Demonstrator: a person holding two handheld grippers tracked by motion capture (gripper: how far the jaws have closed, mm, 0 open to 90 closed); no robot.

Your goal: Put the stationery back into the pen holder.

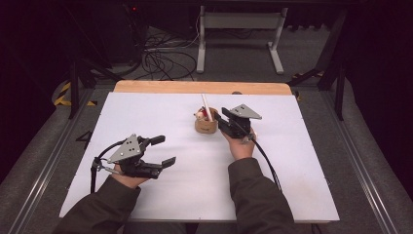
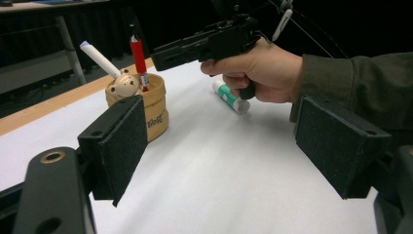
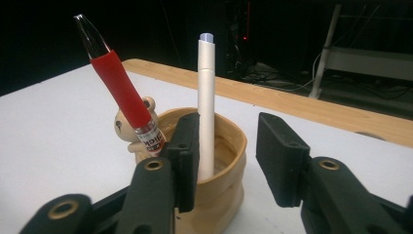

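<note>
1. The right gripper (image 3: 226, 146) has its jaws parted at the near rim of the pen holder (image 3: 221, 146), with nothing pinched between them; the white pen (image 3: 206, 105) stands just beyond the gap, inside the holder.
2. Risk: the left jaw sits against the rim beside the red pen (image 3: 122, 92), which leans steeply outward. Pulling away carelessly could knock it out or tip the light holder.
3. The holder carries both pens and a small bear figure (image 3: 130, 127) at its edge.
4. The left gripper (image 1: 163, 151) rests spread and empty, well apart.
5. A green-and-white tube (image 2: 230, 96) lies under the right hand (image 2: 263, 73), liable to be rolled off.
</note>
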